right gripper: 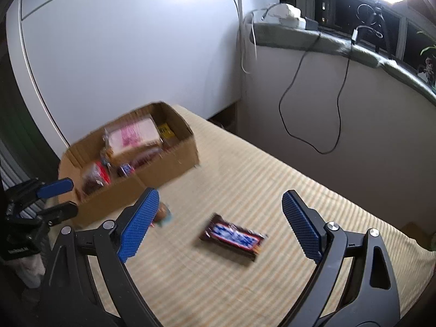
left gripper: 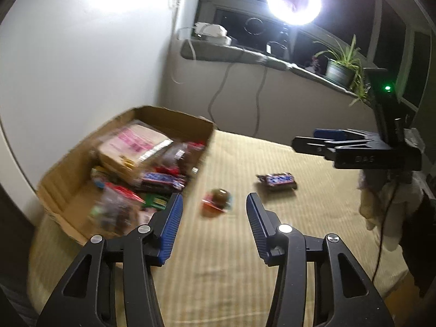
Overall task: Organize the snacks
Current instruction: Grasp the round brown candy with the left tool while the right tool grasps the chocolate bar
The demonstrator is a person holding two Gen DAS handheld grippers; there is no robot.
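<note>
Chocolate bar [right gripper: 233, 236] in a brown wrapper lies flat on the striped cloth of my desk [right gripper: 245, 177], its long axis running from upper left to lower right in my right view. Its blue and white lettering is too blurred for me to read. A small round snack [left gripper: 218, 201] sits near it, closer to the cardboard box [left gripper: 81, 163]; that label is blurred too. The box stands on the far left part of the desk, holding a pink and white pack [right gripper: 133, 136] and other wrappers.

My right claw [right gripper: 220, 218] is spread wide above the bar, holding and touching nothing. My left claw [left gripper: 214, 212] is about half spread and empty, its tips framing the round snack without contact. Faint letters on the right claw's body are unreadable.
</note>
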